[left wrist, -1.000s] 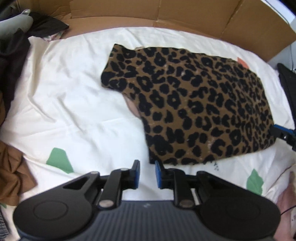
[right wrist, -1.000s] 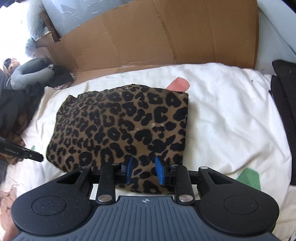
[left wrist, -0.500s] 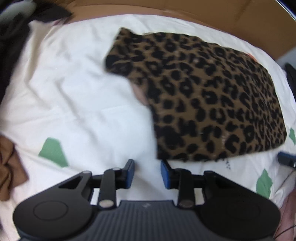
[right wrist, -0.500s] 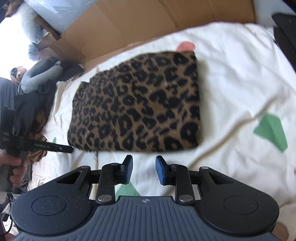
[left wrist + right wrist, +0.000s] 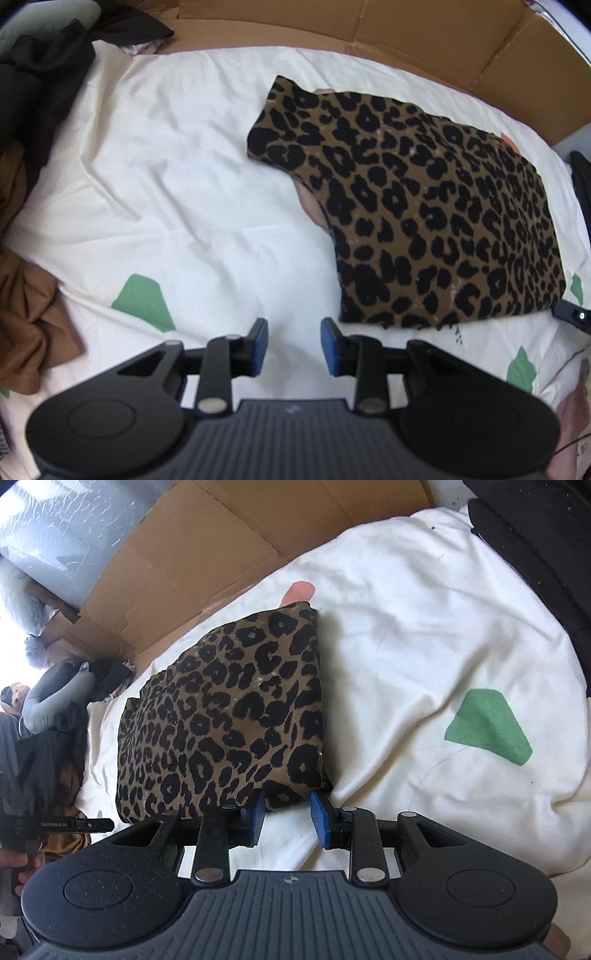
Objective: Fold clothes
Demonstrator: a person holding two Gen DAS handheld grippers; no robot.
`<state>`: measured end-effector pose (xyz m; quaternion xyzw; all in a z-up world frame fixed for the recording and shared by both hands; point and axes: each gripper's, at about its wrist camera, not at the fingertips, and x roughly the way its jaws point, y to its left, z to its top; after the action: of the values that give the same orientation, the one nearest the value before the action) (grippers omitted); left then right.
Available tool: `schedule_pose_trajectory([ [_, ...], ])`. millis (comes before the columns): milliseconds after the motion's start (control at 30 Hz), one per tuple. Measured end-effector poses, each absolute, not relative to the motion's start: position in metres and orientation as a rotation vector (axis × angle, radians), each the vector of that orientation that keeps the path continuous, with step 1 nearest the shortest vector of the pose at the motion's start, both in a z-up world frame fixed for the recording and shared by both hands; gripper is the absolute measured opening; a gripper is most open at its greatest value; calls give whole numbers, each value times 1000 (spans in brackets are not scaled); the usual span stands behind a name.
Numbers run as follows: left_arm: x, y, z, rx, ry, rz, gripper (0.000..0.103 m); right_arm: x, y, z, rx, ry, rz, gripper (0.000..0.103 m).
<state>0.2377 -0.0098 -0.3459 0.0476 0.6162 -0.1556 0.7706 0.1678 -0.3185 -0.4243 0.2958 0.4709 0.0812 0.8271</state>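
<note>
Leopard-print garment (image 5: pixel 424 206) lies folded on a white sheet (image 5: pixel 166 166). Left gripper (image 5: pixel 294 341) gapes, empty, just widened; right gripper (image 5: pixel 287 818) view alone shows jaws apart straddling the garment's corner.

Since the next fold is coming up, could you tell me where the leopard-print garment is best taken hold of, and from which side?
I would take the leopard-print garment at its near right corner, coming from the near edge. That corner already lies just ahead of the open right tongs. The edge looks thick with stacked layers, so a low, sliding approach should catch them all.
</note>
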Motion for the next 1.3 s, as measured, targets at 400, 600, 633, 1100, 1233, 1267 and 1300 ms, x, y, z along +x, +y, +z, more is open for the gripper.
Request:
schedule_pose_trajectory([
  [400, 232, -13, -334, 83, 1329, -379, 39, 164, -324, -422, 664, 979, 190, 36],
  [600, 230, -18, -337, 76, 1330, -382, 40, 159, -316, -424, 640, 992, 226, 44],
  [633, 230, -19, -339, 73, 1331, -384, 40, 159, -316, -424, 642, 993, 228, 44],
  [1100, 230, -20, -338, -7, 1276, -412, 40, 167, -328, -440, 827, 989, 209, 44],
  [1233, 233, -26, -348, -29, 1268, -431, 40, 168, -329, -456, 958, 1004, 212, 44],
  [1267, 233, -27, -350, -25, 1269, -428, 40, 169, -329, -459, 977, 1002, 209, 44],
  [1300, 233, -28, -353, -20, 1270, -424, 40, 169, -329, -461, 989, 999, 207, 44],
])
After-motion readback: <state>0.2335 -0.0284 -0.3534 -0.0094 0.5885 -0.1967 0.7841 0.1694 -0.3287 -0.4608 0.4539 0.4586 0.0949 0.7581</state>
